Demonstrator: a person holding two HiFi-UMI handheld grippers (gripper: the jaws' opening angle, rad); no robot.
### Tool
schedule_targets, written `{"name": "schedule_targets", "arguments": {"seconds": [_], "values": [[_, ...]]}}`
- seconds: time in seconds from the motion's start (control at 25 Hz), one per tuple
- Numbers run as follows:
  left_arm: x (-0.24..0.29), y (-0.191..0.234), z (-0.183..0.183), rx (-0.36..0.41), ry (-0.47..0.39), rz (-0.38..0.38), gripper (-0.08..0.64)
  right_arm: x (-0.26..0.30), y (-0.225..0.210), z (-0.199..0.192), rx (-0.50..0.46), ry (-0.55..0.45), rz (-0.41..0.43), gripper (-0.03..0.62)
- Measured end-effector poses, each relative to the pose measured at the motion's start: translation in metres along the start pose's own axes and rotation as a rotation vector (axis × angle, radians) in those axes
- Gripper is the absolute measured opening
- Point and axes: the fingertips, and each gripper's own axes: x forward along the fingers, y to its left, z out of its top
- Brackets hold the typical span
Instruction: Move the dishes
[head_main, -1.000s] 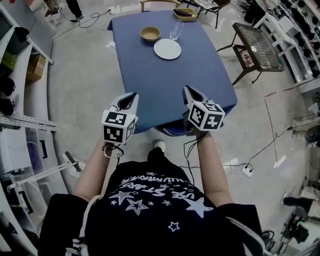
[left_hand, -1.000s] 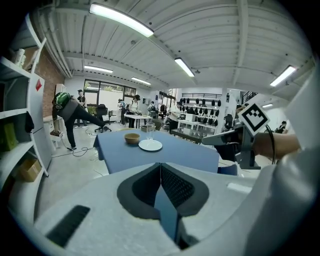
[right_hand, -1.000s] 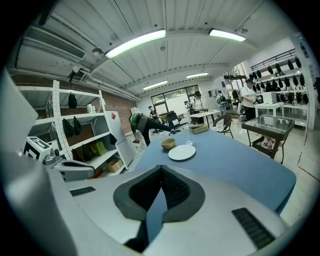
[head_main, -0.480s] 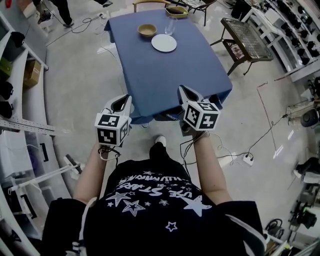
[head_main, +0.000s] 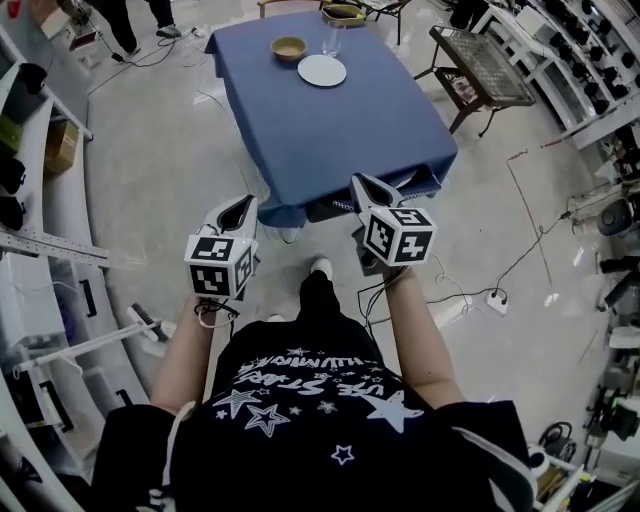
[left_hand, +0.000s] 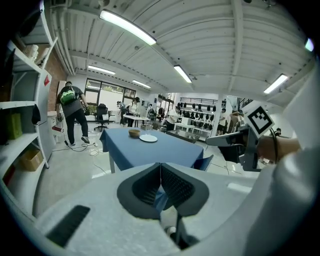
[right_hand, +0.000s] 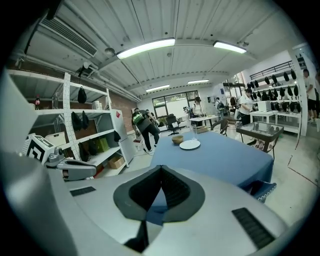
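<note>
A table with a blue cloth (head_main: 330, 130) stands ahead of me. At its far end sit a tan bowl (head_main: 289, 47), a white plate (head_main: 322, 70) and a clear glass (head_main: 332, 40). The bowl (right_hand: 177, 139), plate (right_hand: 190, 144) and glass (right_hand: 193, 132) also show in the right gripper view. In the left gripper view I see the bowl (left_hand: 134, 133) and plate (left_hand: 148, 138). My left gripper (head_main: 243, 203) and right gripper (head_main: 360, 183) hang over the floor, short of the table's near edge. Both are shut and hold nothing, far from the dishes.
A dark mesh side table (head_main: 480, 65) stands right of the blue table. Metal shelves (head_main: 40, 250) line the left side. Cables and a power strip (head_main: 497, 297) lie on the floor at the right. A person (head_main: 120, 25) stands at the far left. A blue chair seat (head_main: 330, 205) shows under the table's near edge.
The table and dishes have slid farther away and up in the head view. Both grippers, earlier over the table's near edge, now hang over the floor, still shut.
</note>
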Motion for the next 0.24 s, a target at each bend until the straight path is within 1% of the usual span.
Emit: {"name": "schedule_targets", "arguments": {"seconds": [0.24], "values": [[-0.028, -0.011, -0.019, -0.017, 0.009, -0.008, 0.020, -0.025, 0.016, -0.023, 0.010, 0.023, -0.008, 0.005]]}}
